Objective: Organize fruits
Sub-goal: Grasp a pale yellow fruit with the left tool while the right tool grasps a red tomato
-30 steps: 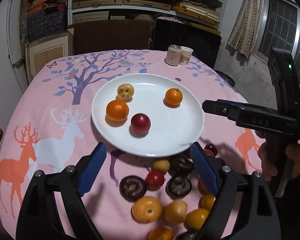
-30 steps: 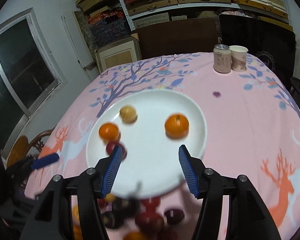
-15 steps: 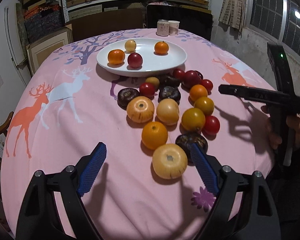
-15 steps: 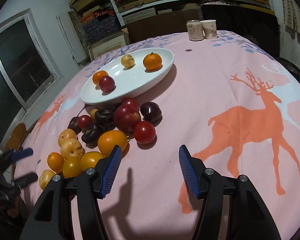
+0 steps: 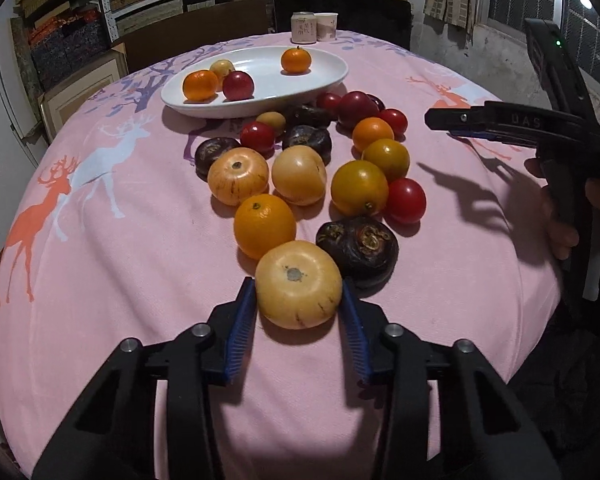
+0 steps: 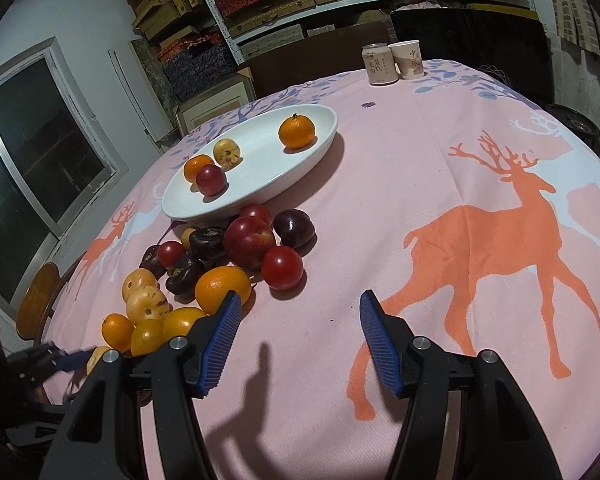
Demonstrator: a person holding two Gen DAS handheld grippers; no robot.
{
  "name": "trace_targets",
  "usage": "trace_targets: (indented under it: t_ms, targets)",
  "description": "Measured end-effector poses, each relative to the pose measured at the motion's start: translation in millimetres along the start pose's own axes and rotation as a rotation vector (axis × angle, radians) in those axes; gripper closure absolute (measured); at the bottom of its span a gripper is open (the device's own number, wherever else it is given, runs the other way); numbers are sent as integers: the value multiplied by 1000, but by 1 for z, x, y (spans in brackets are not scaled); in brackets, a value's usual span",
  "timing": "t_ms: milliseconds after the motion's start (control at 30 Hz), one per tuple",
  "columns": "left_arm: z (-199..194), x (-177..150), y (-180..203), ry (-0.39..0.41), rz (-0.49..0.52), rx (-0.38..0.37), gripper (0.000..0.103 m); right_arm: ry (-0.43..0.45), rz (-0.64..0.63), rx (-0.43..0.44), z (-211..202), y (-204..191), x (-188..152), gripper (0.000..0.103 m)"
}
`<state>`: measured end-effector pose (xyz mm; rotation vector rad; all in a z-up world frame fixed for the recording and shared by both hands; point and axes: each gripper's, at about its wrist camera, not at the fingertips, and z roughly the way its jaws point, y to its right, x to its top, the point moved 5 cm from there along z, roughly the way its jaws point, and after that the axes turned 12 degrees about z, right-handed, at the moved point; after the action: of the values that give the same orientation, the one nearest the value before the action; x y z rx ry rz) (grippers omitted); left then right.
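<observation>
Left wrist view: the left tongs (image 5: 299, 320) are closing around a pale yellow fruit (image 5: 299, 284) at the near end of a loose cluster on the pink tabletop (image 5: 100, 240). The fruit sits squarely between the two blue pads, which flank its widest part and appear to touch its sides; whether they press firmly cannot be told. Its flat, dimpled top faces up, so it offers no long axis to line up with. A dark wrinkled fruit (image 5: 358, 250) touches it on the right and an orange fruit (image 5: 264, 220) crowds it from behind, leaving the right pad little room. The white plate (image 5: 324, 76), already holding four fruits, lies straight ahead beyond the cluster, well apart from the tongs. At the right edge a hand (image 5: 560, 216) holds the right tongs (image 5: 444, 118), aimed across toward the heap.

Right wrist view: the right tongs (image 6: 300, 320) stand spread and empty over bare cloth. The cluster lies ahead and to their left, with an orange fruit (image 6: 222, 288) just beside the left pad and a red tomato-like fruit (image 6: 282, 267) slightly farther on. The plate (image 6: 244, 196) rests beyond the pile. The left tongs, low at the left edge, are plainly the nearer pair to the yellow fruit, so the lift to the plate seems theirs.
</observation>
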<state>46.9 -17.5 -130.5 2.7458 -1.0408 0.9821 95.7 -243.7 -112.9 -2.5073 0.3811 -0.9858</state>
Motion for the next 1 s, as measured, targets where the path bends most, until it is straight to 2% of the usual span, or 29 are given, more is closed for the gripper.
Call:
trace_targets:
  t_ms: [133, 300, 467, 600, 633, 700, 833, 1000]
  targets:
    - [4, -1, -4, 21, -37, -33, 61, -3, -10, 3, 1, -2, -1, 41]
    - [5, -1, -5, 33, -45, -38, 62, -13, -44, 4, 3, -7, -3, 41]
    - [-18, 4, -21, 96, -107, -45, 62, -19, -57, -27, 6, -8, -3, 41]
    - [-35, 9, -23, 136, -95, -18, 62, -30, -81, -86, 13, -11, -2, 41]
    - [-35, 9, -22, 137, -93, -21, 62, -33, -86, -95, 16, -12, -1, 42]
    - [-32, 10, -20, 128, -89, -28, 62, -52, -111, -105, 22, -18, 1, 58]
    - [-25, 7, -19, 112, -95, -40, 62, -69, -136, -141, 34, -22, 6, 59]
    - [-24, 6, -22, 116, -103, -38, 62, -115, -92, -115, 50, -22, 15, 58]
